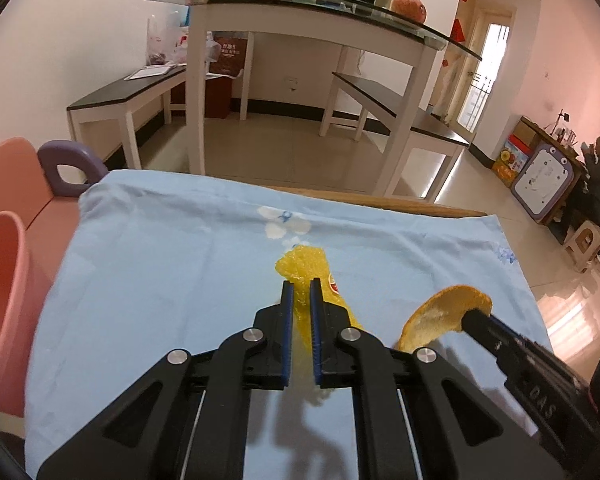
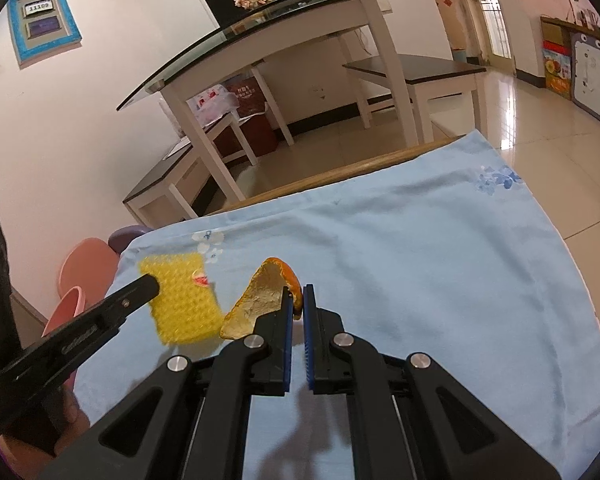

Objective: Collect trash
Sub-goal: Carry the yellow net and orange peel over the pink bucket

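My left gripper point(image 1: 301, 286) is shut on a yellow bubble-wrap sheet point(image 1: 306, 270) with a small red label, held above the light blue cloth point(image 1: 160, 272). The sheet also shows in the right wrist view point(image 2: 182, 300), with the left gripper point(image 2: 150, 284) clamped on its left edge. My right gripper point(image 2: 298, 290) is shut on an orange peel point(image 2: 260, 304), held just above the cloth. The peel also shows in the left wrist view point(image 1: 440, 312), at the tip of the right gripper point(image 1: 474, 318).
A pink bin point(image 1: 0, 292) and a pink chair with a purple handle point(image 1: 70, 164) stand left of the clothed table. A glass-topped table point(image 1: 300, 8) and dark benches point(image 1: 132, 92) stand beyond. The table's wooden edge point(image 2: 340, 172) shows past the cloth.
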Action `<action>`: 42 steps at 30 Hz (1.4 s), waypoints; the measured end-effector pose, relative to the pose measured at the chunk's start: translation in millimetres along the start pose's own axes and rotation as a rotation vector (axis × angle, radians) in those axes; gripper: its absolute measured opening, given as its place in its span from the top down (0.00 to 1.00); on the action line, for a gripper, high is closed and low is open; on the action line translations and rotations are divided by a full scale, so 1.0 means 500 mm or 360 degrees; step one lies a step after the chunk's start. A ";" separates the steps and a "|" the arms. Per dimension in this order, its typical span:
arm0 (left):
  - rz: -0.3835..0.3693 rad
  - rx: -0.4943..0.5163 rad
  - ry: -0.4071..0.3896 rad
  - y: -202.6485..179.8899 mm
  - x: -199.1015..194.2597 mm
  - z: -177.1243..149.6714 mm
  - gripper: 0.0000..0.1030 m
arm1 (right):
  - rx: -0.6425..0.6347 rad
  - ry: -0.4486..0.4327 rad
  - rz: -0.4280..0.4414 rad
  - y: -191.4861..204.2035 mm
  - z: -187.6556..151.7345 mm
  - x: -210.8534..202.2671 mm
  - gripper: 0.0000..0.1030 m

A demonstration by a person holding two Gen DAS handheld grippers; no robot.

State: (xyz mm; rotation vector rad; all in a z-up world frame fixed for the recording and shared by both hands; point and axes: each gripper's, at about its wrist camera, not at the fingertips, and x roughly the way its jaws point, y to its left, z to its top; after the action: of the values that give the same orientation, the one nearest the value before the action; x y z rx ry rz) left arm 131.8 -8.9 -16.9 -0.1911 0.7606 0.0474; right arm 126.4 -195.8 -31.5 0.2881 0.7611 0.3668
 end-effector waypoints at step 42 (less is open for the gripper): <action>0.0112 -0.0086 -0.0152 0.134 -0.203 -0.102 0.93 | -0.0147 0.0117 0.0169 0.125 -0.045 -0.016 0.96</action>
State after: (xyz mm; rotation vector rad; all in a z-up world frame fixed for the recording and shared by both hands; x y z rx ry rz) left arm 16.3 49.8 6.7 -0.2117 0.6714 0.1431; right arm 91.5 -140.3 -18.5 0.2296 0.8003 0.5139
